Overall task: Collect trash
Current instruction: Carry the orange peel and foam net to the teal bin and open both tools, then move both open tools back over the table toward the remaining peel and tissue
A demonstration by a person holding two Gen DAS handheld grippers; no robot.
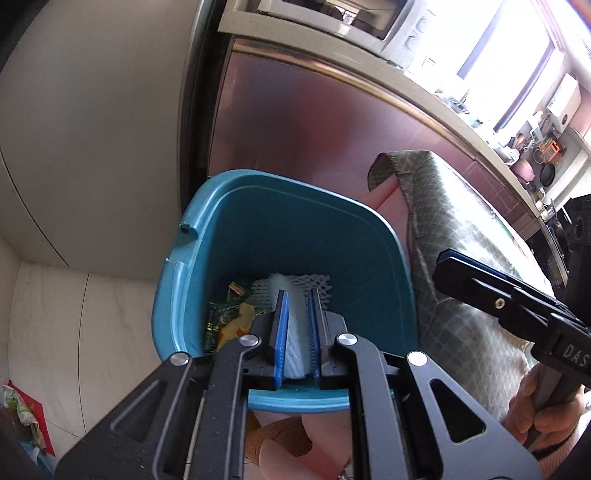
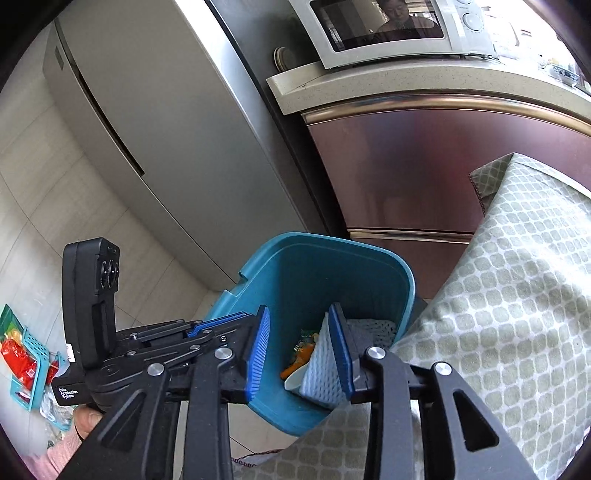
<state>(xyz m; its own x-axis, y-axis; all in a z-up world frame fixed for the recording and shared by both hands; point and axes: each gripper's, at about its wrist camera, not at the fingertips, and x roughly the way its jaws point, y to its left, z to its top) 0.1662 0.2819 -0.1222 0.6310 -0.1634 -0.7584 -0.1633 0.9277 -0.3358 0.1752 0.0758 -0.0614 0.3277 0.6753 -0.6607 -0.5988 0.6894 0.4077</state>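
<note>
Left gripper [image 1: 297,328]: over the blue bin [image 1: 236,206], pads pressed on a white foam net [image 1: 295,332].
Right gripper [image 2: 301,350]: jaws stand apart; a second white foam net [image 2: 323,369] leans on the right pad only, above the bin's near rim.
Bin content: snack wrappers [image 1: 225,321] and more foam net at the bottom.
Surface: tiled floor [image 1: 74,332]; patterned cloth [image 2: 498,295] just beside the bin.
Room: refrigerator [image 2: 166,129], microwave [image 2: 388,29] on a counter [image 2: 369,85].

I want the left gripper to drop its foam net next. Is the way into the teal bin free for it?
Probably yes. The left gripper hangs over the teal bin's open mouth, shut on a white foam net. No lid is visible, and the right gripper sits off to the side.
</note>
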